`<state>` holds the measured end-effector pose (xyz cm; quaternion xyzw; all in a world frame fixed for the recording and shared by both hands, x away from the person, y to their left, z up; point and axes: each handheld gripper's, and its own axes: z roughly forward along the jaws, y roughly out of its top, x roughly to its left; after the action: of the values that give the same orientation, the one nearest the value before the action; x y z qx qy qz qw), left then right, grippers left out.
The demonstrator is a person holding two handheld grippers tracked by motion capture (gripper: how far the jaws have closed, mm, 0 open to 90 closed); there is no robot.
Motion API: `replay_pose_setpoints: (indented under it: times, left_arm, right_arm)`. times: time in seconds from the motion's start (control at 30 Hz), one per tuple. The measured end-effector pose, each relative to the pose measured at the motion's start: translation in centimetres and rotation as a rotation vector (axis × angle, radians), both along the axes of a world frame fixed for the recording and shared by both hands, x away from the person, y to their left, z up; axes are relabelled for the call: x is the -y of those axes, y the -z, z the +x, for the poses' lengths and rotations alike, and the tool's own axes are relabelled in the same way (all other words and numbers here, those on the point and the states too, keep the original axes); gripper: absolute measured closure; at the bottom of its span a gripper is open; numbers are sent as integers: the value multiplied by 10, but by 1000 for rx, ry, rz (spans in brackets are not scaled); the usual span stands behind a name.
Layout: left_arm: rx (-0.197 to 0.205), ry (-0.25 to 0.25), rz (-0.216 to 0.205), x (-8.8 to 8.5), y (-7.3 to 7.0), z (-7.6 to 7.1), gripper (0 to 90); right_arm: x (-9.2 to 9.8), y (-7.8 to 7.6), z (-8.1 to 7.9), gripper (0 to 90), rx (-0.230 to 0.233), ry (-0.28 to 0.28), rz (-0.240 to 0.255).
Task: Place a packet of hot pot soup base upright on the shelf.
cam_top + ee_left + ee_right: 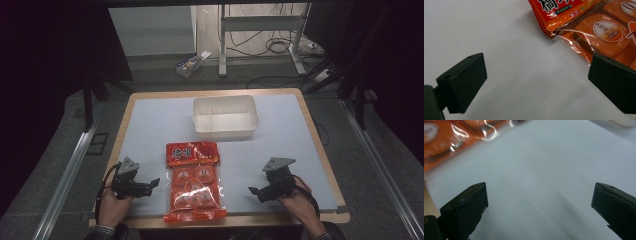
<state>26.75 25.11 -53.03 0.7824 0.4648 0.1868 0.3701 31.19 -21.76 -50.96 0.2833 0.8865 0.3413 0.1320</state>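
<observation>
Both the left gripper [150,184] and right gripper [256,192] are spread wide and empty, the orange snack bag [194,181] between them hanging slightly over the table [150,120] edge.

High view overhead facing forward, gripper views close, sharing orange packet [193,182]

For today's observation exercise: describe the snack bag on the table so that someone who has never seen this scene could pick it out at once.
Start at the pale table. Behind its middle stands a white tub; in front of that, at the near edge, the snack bag lies flat. It is the one bright orange-red thing there, its clear window showing round wrapped pieces.
</observation>
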Motion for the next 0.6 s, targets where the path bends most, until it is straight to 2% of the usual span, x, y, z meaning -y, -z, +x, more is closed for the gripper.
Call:
replay_pose_setpoints:
  times: [0.07,0.13,0.23,0.33,0.47,0.6]
  left_arm:
    - [-1,0,-2,0,0,0,20]
    - [-2,5,-7,0,-1,0,21]
    - [-4,7,-7,1,-1,0,23]
    - [-10,6,-10,1,-1,0,33]
    - [-20,1,9,3,-1,1,50]
    - [-26,-2,-11,2,-3,0,92]
  right_arm:
    - [0,2,0,6,10,-5,-27]
    - [1,1,0,6,17,1,-29]
    - [5,-2,1,6,37,15,-11]
    - [8,-1,3,6,32,27,-2]
    - [10,0,5,7,21,36,15]
    - [9,-1,5,7,24,29,16]
